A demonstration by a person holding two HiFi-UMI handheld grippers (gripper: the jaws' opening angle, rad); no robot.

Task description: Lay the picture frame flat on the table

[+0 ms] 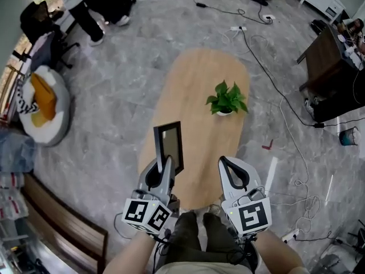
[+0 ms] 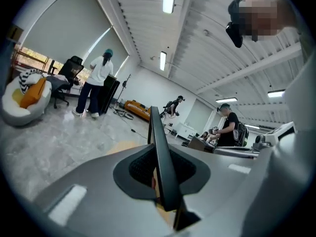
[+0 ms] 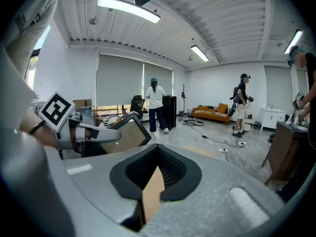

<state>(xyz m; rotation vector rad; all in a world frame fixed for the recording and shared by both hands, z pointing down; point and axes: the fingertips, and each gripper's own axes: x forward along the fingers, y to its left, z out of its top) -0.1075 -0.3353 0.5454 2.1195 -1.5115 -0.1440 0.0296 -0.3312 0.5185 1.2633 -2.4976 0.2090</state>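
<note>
Your left gripper point(image 1: 164, 161) has its jaws nearly closed, pinching the lower edge of the picture frame point(image 1: 169, 144), which stands upright over the near left part of the wooden table point(image 1: 199, 79), not lying flat. Your right gripper point(image 1: 223, 161) has its jaws pressed together on nothing, just beside the frame over the table's near end. The left gripper view shows the frame edge-on, a thin dark bar point(image 2: 162, 157) rising between the pads. The right gripper view shows its tan face point(image 3: 123, 133), tilted, next to the left gripper's marker cube point(image 3: 56, 109). Only the head view shows the potted plant point(image 1: 227, 97) farther along the table.
</note>
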